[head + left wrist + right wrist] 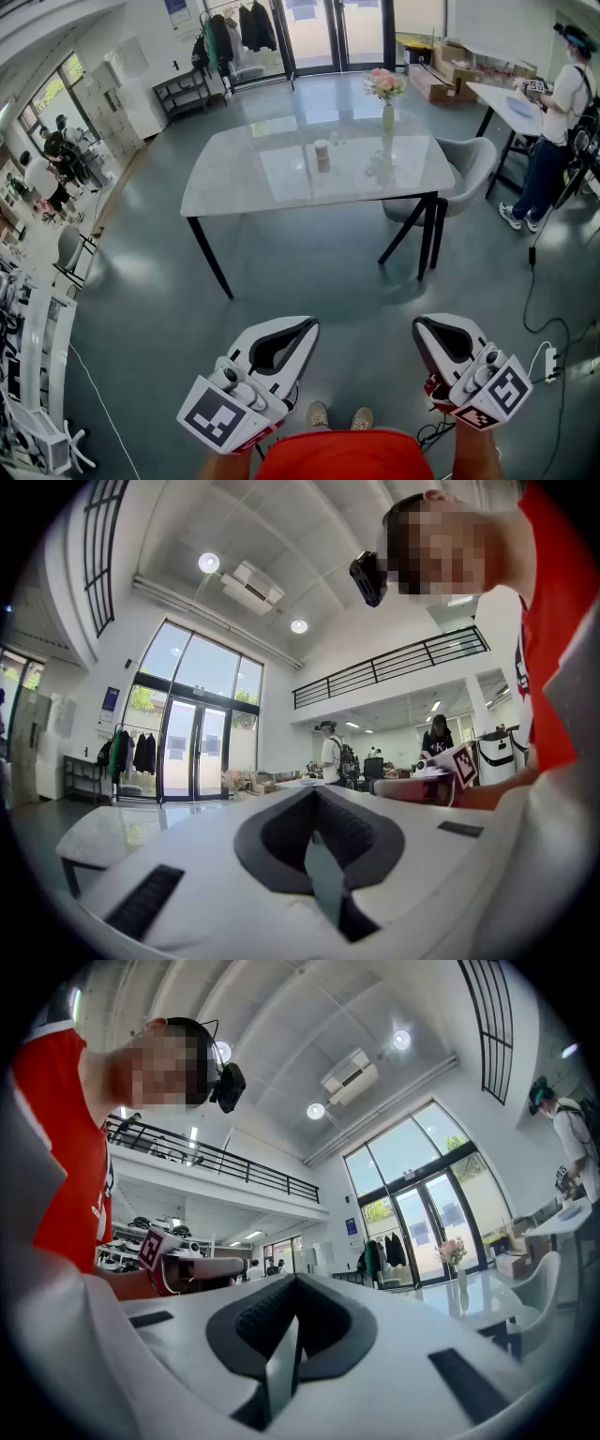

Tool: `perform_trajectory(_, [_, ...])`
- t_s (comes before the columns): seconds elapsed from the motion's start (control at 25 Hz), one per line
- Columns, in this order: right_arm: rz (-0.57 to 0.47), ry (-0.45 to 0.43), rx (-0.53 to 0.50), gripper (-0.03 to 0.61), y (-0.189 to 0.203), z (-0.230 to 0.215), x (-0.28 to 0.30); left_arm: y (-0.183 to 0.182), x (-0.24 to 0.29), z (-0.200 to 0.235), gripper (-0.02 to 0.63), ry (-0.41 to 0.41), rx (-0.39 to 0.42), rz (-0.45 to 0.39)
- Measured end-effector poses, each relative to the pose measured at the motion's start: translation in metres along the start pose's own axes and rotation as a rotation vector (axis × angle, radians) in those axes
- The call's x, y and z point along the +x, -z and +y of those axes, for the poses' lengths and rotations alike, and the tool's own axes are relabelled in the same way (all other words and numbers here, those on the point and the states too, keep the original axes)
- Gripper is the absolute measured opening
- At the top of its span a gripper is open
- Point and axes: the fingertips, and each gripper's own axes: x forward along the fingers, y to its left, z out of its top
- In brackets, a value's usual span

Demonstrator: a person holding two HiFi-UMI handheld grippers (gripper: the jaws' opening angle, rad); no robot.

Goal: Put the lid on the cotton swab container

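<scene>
Cotton swab container [322,155] stands upright near the middle of the pale glossy surface [234,178]. It is a small cylinder, too far off to tell whether its lid is on. A vase of pink flowers [386,98] stands to its right, nearer the far right corner and apart from it. A grey chair [469,164] sits at the right edge of the surface.

Both grippers are held low and close to the person's body, over the grey floor [141,309], well short of the near edge of the surface. The left gripper [306,328] points forward; its own view shows the jaws pressed together with nothing between them. The right gripper [424,328] also points forward, and its jaws are likewise closed tight on nothing. The container is well apart from both pairs of jaws, ahead of them and roughly between the two. Neither gripper touches the surface or anything on it. The container cannot be picked out in either gripper view; the right gripper view shows the vase and part of the surface toward its right side.

The person's red shirt [342,457] and shoes [339,417] show at the bottom of the head view. Another person [553,131] stands at a second table [502,103] off to the right
</scene>
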Motion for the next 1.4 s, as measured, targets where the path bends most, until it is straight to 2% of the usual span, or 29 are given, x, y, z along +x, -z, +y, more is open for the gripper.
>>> perform_trajectory(0.08, [0.001, -0.006, 0.001, 0.017, -0.001, -0.002, -0.001, -0.003, 0.002, -0.002, 0.017, -0.004, 0.007, -0.015])
perform_trajectory(0.2, [0.001, -0.014, 0.001, 0.017, -0.002, -0.007, -0.004, -0.014, 0.009, -0.003, 0.017, -0.011, 0.034, -0.086])
perform_trajectory(0.68, [-0.009, -0.065, 0.042, 0.018, -0.002, -0.030, -0.006, -0.005, 0.027, -0.004, 0.017, -0.051, 0.009, -0.054])
perform_trajectory(0.8, [-0.004, -0.082, 0.037, 0.018, -0.004, -0.036, -0.003, -0.011, 0.031, 0.003, 0.017, -0.071, 0.012, -0.086])
perform_trajectory(1.12, [0.003, -0.102, 0.047, 0.018, 0.004, -0.071, 0.016, 0.004, 0.043, 0.036, 0.017, -0.141, 0.003, -0.057])
perform_trajectory(1.4, [0.013, -0.084, 0.049, 0.018, 0.014, -0.104, 0.057, 0.013, 0.063, 0.097, 0.017, -0.155, 0.007, -0.059])
